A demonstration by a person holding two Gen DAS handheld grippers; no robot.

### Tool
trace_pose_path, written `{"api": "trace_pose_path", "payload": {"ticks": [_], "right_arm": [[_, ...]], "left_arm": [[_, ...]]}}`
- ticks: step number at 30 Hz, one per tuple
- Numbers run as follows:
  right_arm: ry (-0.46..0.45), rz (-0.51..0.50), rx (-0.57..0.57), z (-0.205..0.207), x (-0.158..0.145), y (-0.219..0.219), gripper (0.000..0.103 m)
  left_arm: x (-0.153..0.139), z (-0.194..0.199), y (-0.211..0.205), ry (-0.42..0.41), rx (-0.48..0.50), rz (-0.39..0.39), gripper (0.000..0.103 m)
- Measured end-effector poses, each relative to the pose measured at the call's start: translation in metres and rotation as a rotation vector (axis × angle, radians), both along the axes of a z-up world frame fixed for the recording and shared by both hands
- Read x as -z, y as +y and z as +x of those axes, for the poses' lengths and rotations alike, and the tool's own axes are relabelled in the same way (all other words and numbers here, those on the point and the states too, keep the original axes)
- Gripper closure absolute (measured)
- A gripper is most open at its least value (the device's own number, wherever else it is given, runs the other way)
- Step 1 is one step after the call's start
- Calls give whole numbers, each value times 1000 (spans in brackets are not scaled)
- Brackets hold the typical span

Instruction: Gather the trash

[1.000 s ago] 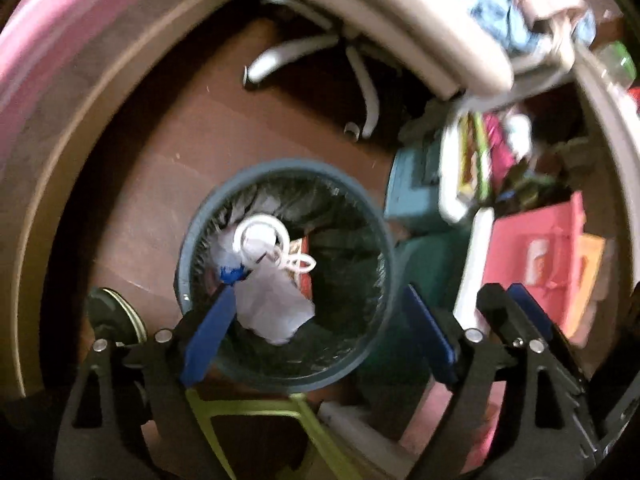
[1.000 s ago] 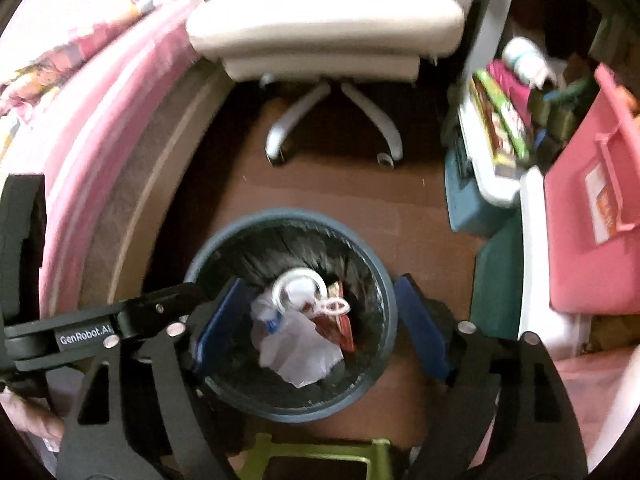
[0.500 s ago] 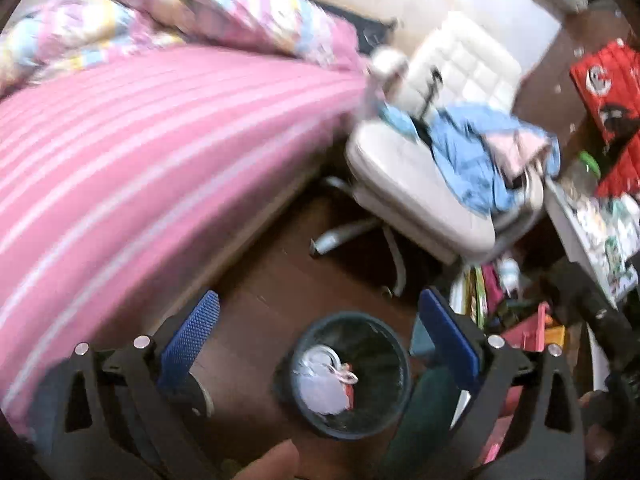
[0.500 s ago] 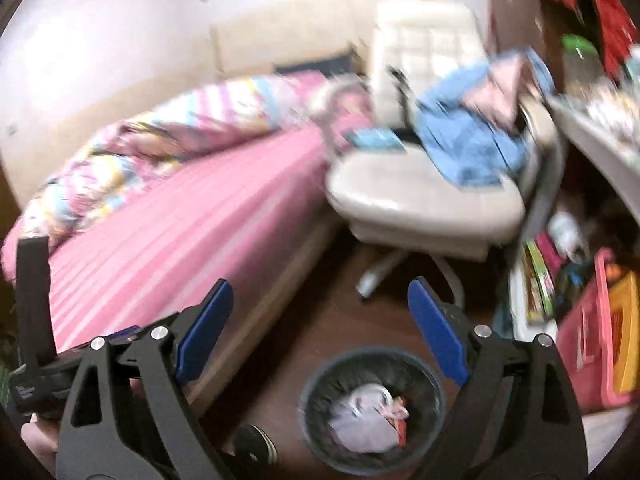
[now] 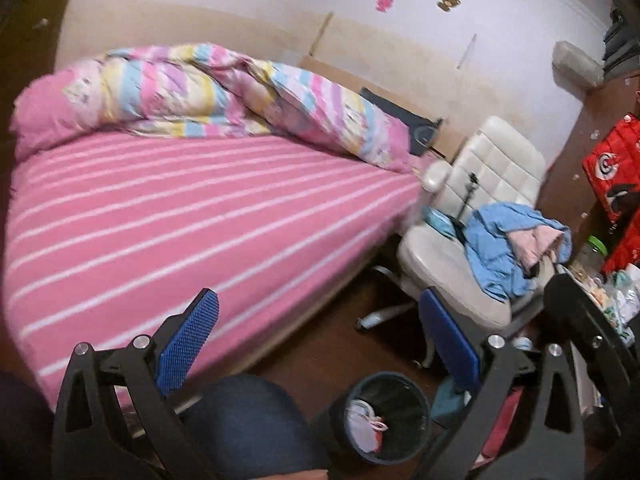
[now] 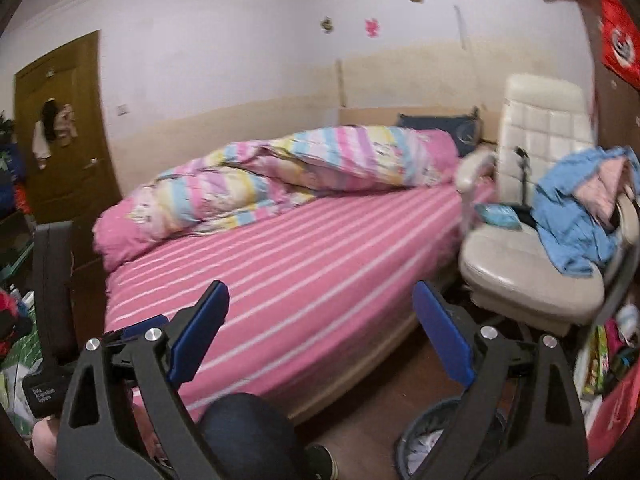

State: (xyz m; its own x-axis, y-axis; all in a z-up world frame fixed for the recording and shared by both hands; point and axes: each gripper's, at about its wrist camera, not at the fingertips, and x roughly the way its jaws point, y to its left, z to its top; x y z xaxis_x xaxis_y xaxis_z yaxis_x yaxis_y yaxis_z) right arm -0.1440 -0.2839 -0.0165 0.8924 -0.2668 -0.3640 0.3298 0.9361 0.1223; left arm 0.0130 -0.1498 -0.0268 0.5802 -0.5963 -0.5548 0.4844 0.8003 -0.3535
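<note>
Between the blue pads of the left gripper (image 5: pixel 316 344) nothing is caught: its jaws stand spread wide, released and empty. The right gripper (image 6: pixel 320 336) is the same, jaws parted with only air between them.

Just below the left gripper, on the dark floor, stands the bin (image 5: pixel 386 416), the landmark for everything else. Inside it lie crumpled white paper (image 5: pixel 357 420) and a scrap with pink and red on it, so some trash is already collected. In the right wrist view only the bin's rim (image 6: pixel 420 428) shows, partly hidden behind the right finger.

Beside the bin, toward the wall, sits a cream office chair (image 5: pixel 460 264) with blue clothes (image 5: pixel 504 248) heaped on its seat. Beyond the bin on the other side spreads a bed (image 5: pixel 180 232) with a pink striped sheet and a bunched pastel quilt (image 5: pixel 224 96). A knee in dark trousers (image 5: pixel 248 420) is near the bin.

Both cameras look across the room and away from the bin, so I judge a drop is done and a search for more trash is under way. No loose litter shows on the bed; the clutter past the chair is too small to sort.
</note>
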Motion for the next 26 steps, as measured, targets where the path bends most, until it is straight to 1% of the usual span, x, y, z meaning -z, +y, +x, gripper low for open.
{"api": "trace_pose_path", "payload": {"ticks": [2, 6, 13, 17, 21, 26], "right_arm": [[-10, -27, -28, 6, -7, 17, 10], [-21, -41, -71, 15, -17, 41, 10], [-14, -59, -127, 26, -23, 70, 9], [-9, -53, -153, 31, -23, 77, 9], [-10, -44, -164, 34, -22, 79, 9], [-8, -35, -169, 35, -19, 75, 9]], "left_arm": [[-5, 2, 11, -8, -25, -1, 6], [-11, 6, 31, -12, -70, -6, 6], [-17, 4, 61, -40, -143, -13, 6], [-19, 5, 70, -41, -180, -3, 6], [-17, 8, 76, -16, -191, -8, 6], [-16, 9, 75, -11, -204, 9, 6]]}}
